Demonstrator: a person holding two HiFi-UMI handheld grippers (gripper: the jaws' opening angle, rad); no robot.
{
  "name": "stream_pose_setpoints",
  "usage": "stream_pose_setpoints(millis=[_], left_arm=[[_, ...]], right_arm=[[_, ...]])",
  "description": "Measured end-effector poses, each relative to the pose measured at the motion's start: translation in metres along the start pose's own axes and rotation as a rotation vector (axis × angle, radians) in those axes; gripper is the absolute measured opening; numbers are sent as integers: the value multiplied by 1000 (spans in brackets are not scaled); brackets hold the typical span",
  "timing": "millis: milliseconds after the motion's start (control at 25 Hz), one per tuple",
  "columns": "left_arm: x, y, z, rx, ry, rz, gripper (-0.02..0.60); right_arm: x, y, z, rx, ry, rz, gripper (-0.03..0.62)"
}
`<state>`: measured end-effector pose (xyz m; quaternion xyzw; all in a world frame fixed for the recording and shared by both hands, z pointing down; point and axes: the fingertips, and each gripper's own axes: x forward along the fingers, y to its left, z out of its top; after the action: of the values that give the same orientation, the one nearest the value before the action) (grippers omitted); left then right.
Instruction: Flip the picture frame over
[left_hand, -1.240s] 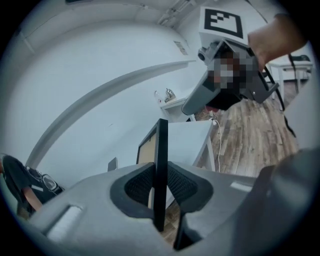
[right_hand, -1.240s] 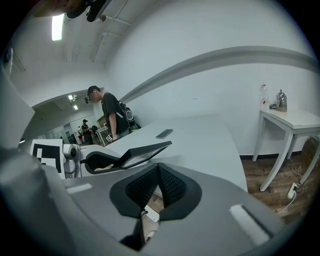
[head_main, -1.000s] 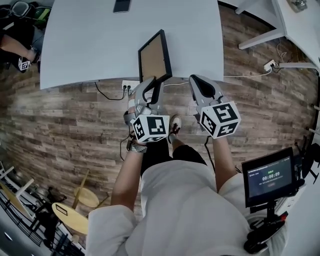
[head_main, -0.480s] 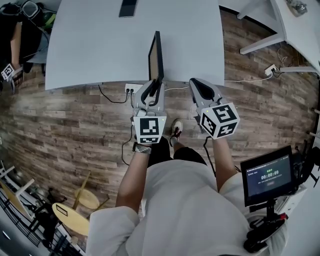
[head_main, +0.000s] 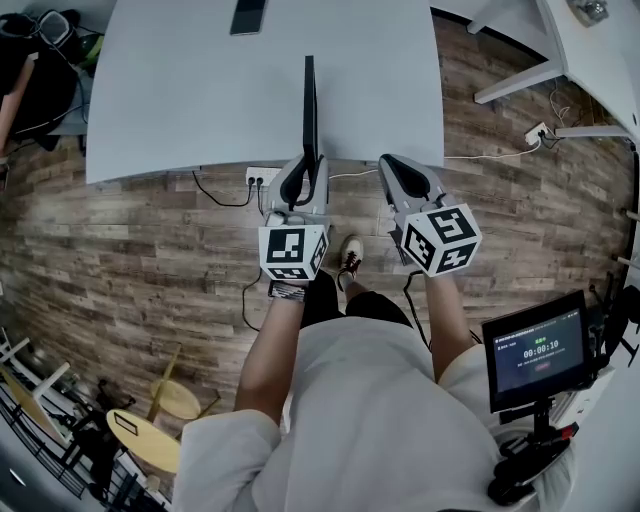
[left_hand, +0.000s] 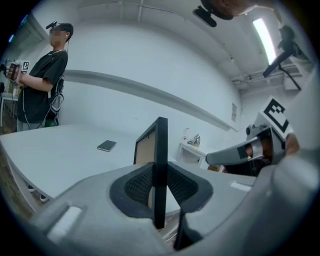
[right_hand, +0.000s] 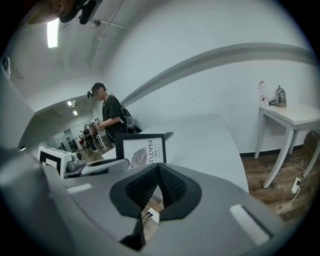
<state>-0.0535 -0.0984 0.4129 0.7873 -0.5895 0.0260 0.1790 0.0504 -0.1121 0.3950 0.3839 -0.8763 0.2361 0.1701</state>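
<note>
left gripper (head_main: 300, 178) is clamping the near end of the picture frame (head_main: 309, 105); in the left gripper view both pads are pressing flat on the black moulding, one on each face, jaws partly apart to the frame's thickness.

frame is standing on edge, roughly upright, over the near part of the white table (head_main: 180, 90), running away from the person. i cannot tell whether its lower edge is resting on the tabletop or hanging just above it.

brown backing (left_hand: 145, 150) is facing the person's left; printed leaf side (right_hand: 141, 152) is facing the right gripper (head_main: 398, 172).

right gripper is hovering just beside the frame, apart from it, jaws together with nothing between them.

a dark phone (head_main: 247, 14) is lying at the far side of the table, well apart.

judgement: the flip is looking about half done, with the frame sitting at the vertical. what is left is rolling it on over to one side, laying it flat on the table and letting go. which face should end up on top the frames are not showing.
</note>
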Motion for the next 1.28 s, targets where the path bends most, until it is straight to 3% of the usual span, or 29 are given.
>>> stream_pose_setpoints(millis=[400, 640, 1280], left_arm=[[15, 2, -8, -281, -80, -36, 83], [21, 18, -24, -544, -125, -13, 80], [22, 48, -88, -797, -50, 65, 77]], right_arm=[[9, -4, -8, 11, 12, -13, 2], [14, -6, -11, 19, 18, -16, 2], [32, -10, -33, 40, 64, -26, 2]])
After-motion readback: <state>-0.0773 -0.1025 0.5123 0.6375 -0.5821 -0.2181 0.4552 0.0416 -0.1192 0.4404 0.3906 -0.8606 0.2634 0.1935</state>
